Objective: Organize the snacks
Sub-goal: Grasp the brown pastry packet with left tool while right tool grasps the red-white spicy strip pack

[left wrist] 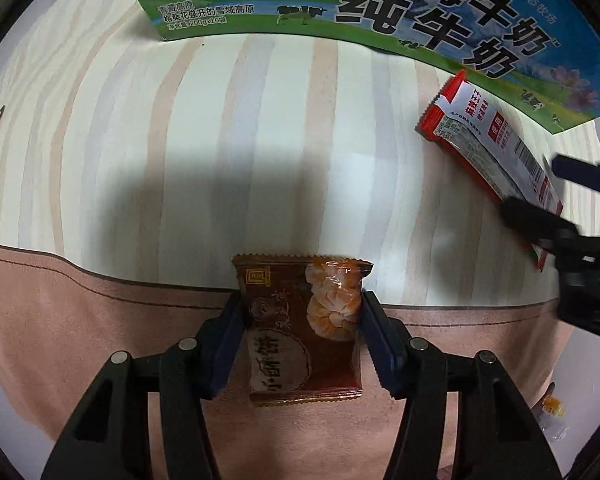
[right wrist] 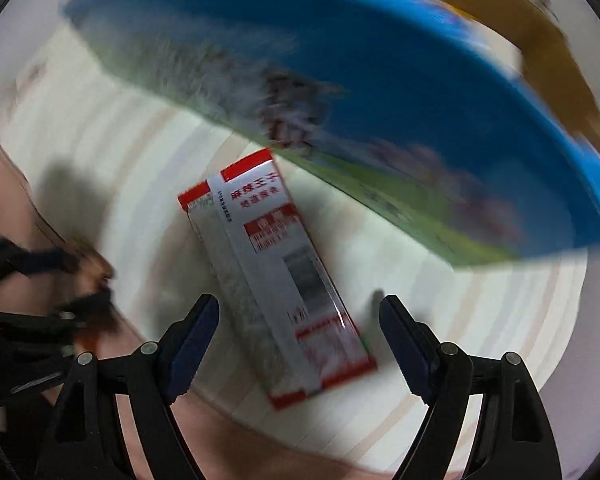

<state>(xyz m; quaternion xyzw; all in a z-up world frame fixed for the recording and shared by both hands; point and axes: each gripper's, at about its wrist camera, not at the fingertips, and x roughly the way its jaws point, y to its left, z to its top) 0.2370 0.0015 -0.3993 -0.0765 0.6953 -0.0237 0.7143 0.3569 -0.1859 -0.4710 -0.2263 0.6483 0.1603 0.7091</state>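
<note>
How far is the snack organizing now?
Nothing looks stowed yet. In hand: the left gripper is shut on the brown snack packet. The right gripper is open around the red-and-white snack pack, which lies on the striped cloth beside the milk carton.

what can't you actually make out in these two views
- Left wrist view: blue and green milk carton box, top cut off by the frame edge.
- Right wrist view: motion blur smears the box print and red and white snack packet text.
- Right wrist view: brown snack pouch blurred in left tongs.
</note>
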